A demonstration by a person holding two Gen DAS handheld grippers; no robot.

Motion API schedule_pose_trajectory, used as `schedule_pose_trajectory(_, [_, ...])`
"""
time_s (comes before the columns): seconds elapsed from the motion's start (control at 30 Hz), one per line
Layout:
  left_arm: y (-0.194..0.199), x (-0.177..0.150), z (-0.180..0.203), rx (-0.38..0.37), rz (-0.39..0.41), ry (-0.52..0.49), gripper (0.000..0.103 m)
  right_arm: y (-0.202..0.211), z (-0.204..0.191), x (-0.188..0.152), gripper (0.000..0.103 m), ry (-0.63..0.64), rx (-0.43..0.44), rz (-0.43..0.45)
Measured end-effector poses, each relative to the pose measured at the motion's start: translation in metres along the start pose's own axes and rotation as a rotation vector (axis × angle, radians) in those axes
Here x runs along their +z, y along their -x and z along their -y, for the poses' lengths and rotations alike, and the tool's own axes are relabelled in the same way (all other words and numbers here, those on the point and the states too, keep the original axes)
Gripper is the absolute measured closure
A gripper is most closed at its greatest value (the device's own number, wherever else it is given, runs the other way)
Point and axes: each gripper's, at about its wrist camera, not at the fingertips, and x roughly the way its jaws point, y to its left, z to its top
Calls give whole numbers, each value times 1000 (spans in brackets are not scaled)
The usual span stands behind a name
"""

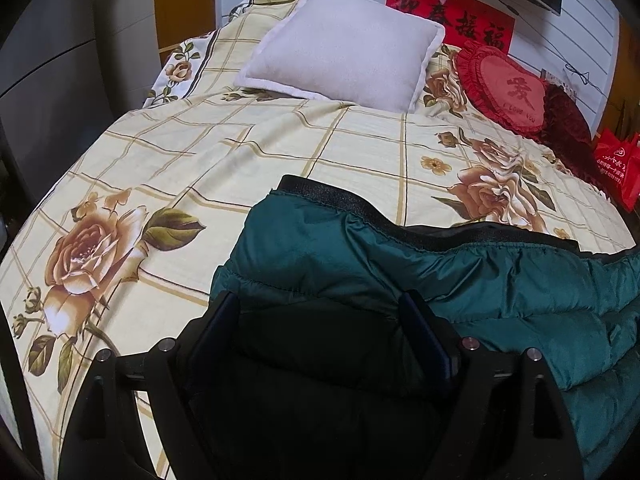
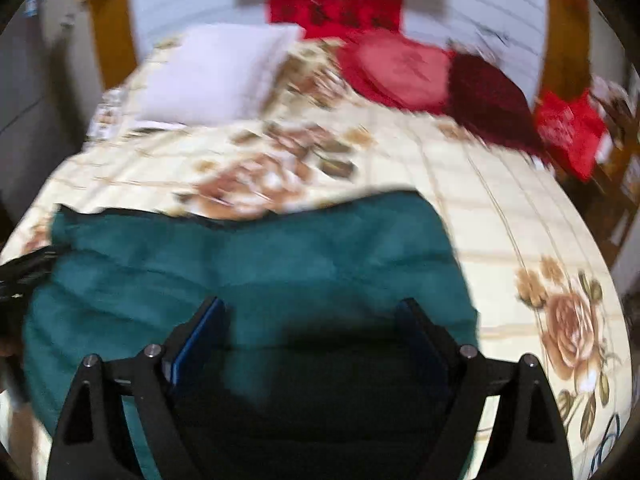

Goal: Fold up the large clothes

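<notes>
A dark green quilted jacket (image 1: pixel 480 292) with a black hem band lies folded on the bed, at the lower right of the left wrist view. It also shows in the right wrist view (image 2: pixel 260 264), at the lower middle and blurred. My left gripper (image 1: pixel 320 304) is open, its fingers wide apart above the jacket's left part. My right gripper (image 2: pixel 312 308) is open above the jacket's right part. Neither holds anything.
The bed has a cream floral sheet (image 1: pixel 200 152). At its head lie a white pillow (image 1: pixel 344 44), a red heart cushion (image 1: pixel 508 88) and a dark red cushion (image 2: pixel 488 100). A red bag (image 1: pixel 620 168) stands at the right edge. A grey cabinet (image 1: pixel 48 80) stands left.
</notes>
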Motion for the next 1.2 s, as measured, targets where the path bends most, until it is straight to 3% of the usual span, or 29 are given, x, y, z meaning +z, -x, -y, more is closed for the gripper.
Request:
schedule_pose_trajectory(0.23, [0,1,0,-2,1,1,24,-20,0,-4,7,-6,-15,-20])
schedule_pose_trajectory(0.53, [6,-2,-5,-20,33,21,24,62,-11,-42,9,36,36,84])
schedule_pose_trajectory(0.63, [15,-6,-5,-7,47,8,24,50,-8,-63,7,43,-8,47])
schedule_pose_trajectory(0.73, [30,-11,-2,-2,59,-12,24,37,-1,-69,1,1,1,34])
schedule_pose_trajectory(0.83, [51,-19,-2,-25,78,-39,24,42,0,-61,1,-11,-1,13])
schedule_pose_trajectory(1.03, [82,-40,-6,-72,92,-84,24,71,3,-64,1,-33,57,72])
schedule_pose_trajectory(1.2, [88,-50,-15,-119,56,-66,24,69,13,-67,1,-49,60,28])
